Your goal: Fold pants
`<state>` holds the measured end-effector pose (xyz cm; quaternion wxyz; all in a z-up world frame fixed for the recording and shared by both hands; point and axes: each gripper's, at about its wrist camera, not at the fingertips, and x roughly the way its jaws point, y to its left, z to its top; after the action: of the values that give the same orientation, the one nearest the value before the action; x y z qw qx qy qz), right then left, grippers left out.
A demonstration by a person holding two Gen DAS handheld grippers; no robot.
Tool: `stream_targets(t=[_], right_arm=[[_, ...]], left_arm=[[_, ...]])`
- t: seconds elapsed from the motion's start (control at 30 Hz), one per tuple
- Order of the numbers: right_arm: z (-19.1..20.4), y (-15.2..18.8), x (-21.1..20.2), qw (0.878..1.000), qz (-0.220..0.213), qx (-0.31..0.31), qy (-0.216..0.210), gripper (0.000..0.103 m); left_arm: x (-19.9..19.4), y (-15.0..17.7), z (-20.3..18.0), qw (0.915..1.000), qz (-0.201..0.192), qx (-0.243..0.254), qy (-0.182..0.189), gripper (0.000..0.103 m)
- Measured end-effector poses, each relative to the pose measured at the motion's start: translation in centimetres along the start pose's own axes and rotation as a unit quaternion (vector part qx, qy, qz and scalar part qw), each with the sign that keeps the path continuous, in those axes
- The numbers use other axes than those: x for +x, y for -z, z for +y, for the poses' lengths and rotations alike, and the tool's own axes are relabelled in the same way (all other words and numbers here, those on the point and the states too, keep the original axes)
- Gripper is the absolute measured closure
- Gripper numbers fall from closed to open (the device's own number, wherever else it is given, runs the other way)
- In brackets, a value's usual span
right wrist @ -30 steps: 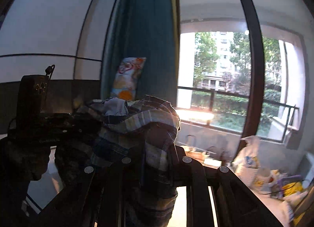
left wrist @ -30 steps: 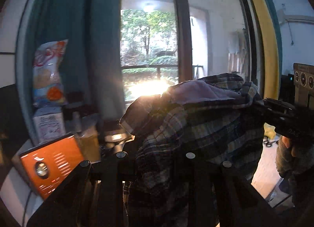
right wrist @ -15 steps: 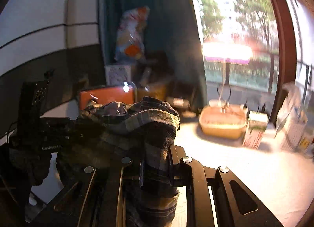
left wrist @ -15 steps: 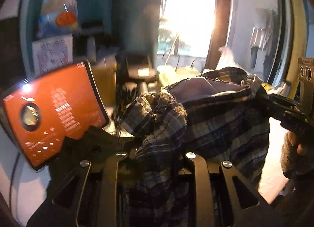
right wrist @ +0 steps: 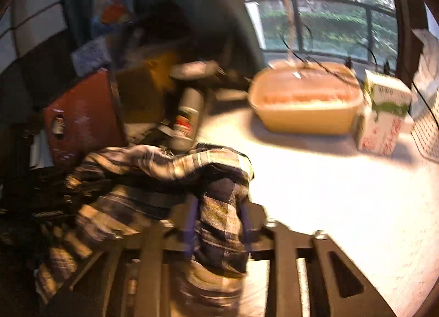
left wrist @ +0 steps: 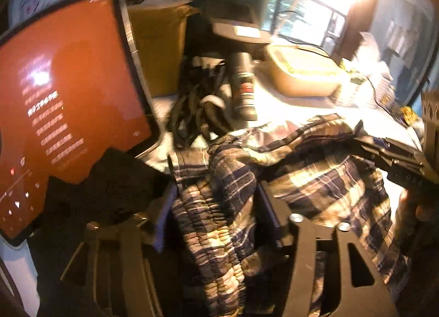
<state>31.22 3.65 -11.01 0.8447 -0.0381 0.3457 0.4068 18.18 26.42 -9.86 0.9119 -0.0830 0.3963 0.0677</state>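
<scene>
The plaid pants [left wrist: 315,180] hang bunched over the white table [right wrist: 343,193], stretched between both grippers. In the left wrist view, the gathered waistband runs down between the fingers of my left gripper [left wrist: 216,207]. Its jaws are opening and the cloth sits loosely in the gap. My right gripper [right wrist: 216,221] points down at the table. Its jaws are opening too, with a fold of plaid between the purple pads [right wrist: 189,223]. The right gripper's body [left wrist: 397,158] and a hand [left wrist: 419,207] show at the right edge of the left wrist view.
An orange screen [left wrist: 63,103] leans close on the left, with a brown box [left wrist: 159,51] behind it. A spray can [right wrist: 186,116], tangled cables [left wrist: 192,114], a beige tub [right wrist: 304,103] and a carton [right wrist: 384,116] stand at the back. Bare tabletop lies right of the pants.
Both grippers came down and tilted towards the table, carrying the pants with them. The fingers of both now stand wider apart around the cloth than before.
</scene>
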Motion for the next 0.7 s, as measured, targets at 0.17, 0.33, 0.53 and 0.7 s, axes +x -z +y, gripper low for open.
stream_targets(t=[0.17, 0.33, 0.53, 0.7], right_arm=[[-2.8, 0.0, 0.1, 0.999, 0.001, 0.031, 0.017, 0.055], [-3.3, 0.3, -1.4, 0.999, -0.007, 0.028, 0.022, 0.055], [-3.4, 1.5, -4.1, 0.999, -0.012, 0.016, 0.027, 0.055], [-3.4, 3.2, -7.2, 0.999, -0.018, 0.010, 0.034, 0.054]], left_arm=[[-1.2, -0.1, 0.8, 0.9998, -0.004, -0.003, -0.021, 0.032], [-3.0, -0.6, 0.7, 0.9979, -0.030, 0.003, -0.058, 0.031], [-6.5, 0.2, -0.7, 0.9938, -0.088, -0.019, -0.066, 0.015], [-8.2, 1.9, -4.3, 0.9936, -0.101, 0.007, -0.049, 0.015]])
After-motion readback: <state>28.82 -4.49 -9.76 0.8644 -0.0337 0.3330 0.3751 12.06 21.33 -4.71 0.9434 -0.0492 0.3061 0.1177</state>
